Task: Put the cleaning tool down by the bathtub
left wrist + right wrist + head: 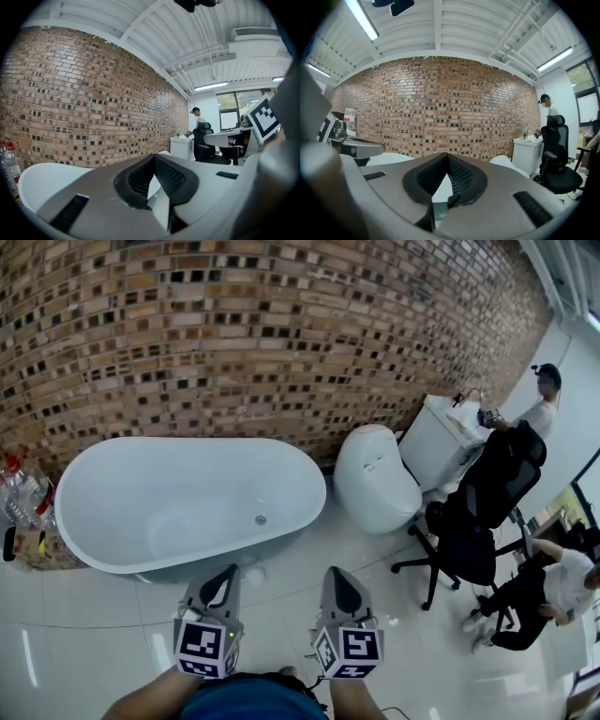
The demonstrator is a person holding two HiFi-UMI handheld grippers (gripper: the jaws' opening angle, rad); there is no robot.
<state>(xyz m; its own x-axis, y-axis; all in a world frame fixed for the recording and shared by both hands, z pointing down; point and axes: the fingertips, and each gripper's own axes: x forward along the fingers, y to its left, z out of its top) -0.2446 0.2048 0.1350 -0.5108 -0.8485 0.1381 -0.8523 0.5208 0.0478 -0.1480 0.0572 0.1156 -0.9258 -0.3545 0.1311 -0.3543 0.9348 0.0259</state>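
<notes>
A white oval bathtub stands against the brick wall, and it is empty. Both grippers are held low in the head view, side by side, in front of the tub and above the tiled floor. My left gripper is shut with nothing between its jaws, and its own view shows the tips meeting. My right gripper is also shut and empty. A small pale thing lies on the floor at the tub's front; I cannot tell what it is.
A white toilet sits right of the tub, then a white cabinet with a person standing by it. A black office chair and a seated person are at right. Bottles stand left of the tub.
</notes>
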